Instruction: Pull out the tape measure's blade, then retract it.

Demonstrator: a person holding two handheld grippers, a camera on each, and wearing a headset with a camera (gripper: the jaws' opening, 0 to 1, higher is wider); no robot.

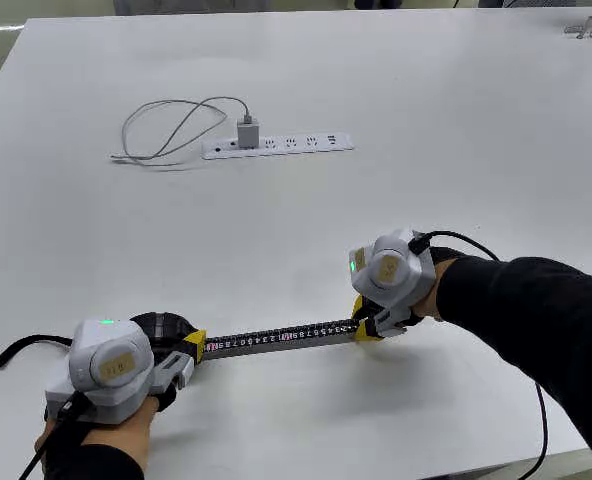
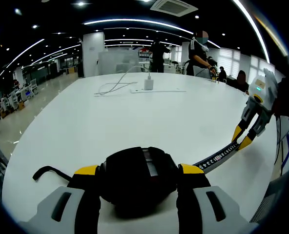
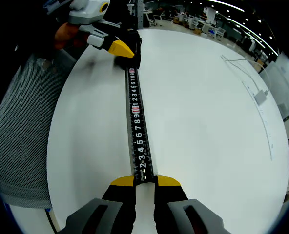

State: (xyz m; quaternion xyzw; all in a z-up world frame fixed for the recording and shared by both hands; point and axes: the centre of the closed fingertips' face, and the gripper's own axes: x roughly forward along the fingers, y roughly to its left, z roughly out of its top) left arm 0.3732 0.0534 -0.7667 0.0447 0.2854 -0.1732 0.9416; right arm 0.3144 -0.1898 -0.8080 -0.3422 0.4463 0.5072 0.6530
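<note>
A black tape measure (image 1: 166,326) lies at the head view's lower left, clamped in the left hand-held gripper (image 2: 138,170). Its blade (image 1: 281,338) runs right along the white counter (image 1: 406,90) to the right hand-held gripper (image 3: 144,181), whose near-closed jaws pinch its tip.

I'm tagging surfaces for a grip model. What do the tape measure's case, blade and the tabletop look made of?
Case: black, seemingly matte plastic or rubber; its highlights are dull. Blade: thin dark strip with printed white numerals, probably coated steel, though unconfirmed. Tabletop: white, smooth, slightly glossy, likely laminate; it shows soft glare at its far edge.
</note>
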